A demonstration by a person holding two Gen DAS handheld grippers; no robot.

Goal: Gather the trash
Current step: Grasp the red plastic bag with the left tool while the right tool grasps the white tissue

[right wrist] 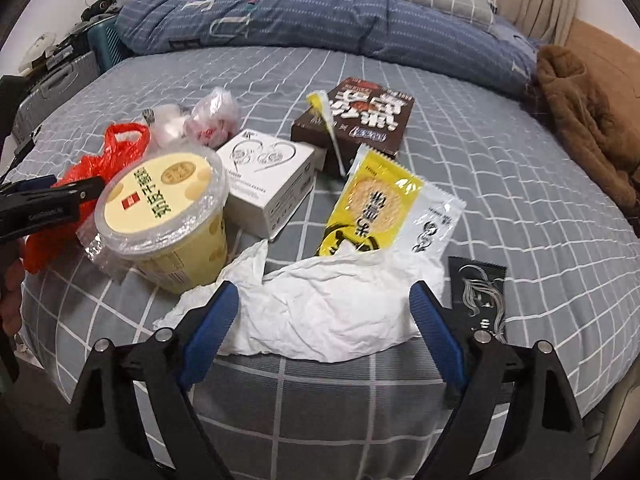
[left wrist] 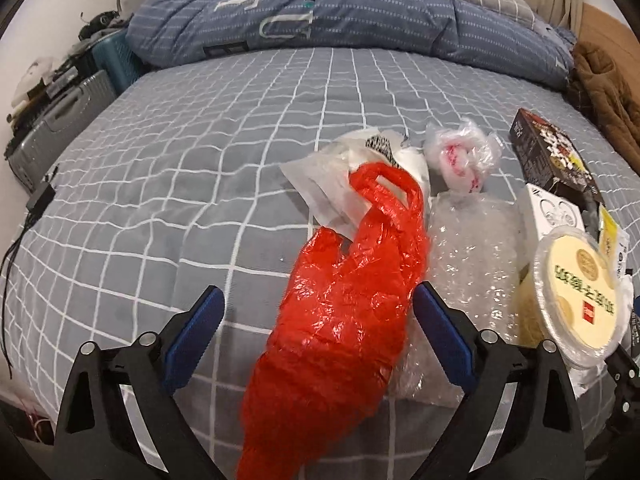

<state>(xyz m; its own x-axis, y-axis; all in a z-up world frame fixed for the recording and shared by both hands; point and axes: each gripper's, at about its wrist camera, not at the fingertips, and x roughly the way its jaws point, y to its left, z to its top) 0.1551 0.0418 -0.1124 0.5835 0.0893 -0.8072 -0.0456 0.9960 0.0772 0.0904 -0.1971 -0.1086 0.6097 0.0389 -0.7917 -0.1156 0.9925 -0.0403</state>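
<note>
Trash lies on a grey checked bed. In the left wrist view my left gripper is open, its blue fingers on either side of a red plastic bag; contact is not visible. Bubble wrap and a yellow lidded cup lie to its right. In the right wrist view my right gripper is open around a crumpled white tissue at the bed's front edge. Behind it lie a yellow snack wrapper, the yellow cup, a white box and a brown box.
A black sachet lies right of the tissue. A crumpled clear bag and white packaging sit behind the red bag. A blue duvet is bunched at the back, a brown garment at right, suitcases at left.
</note>
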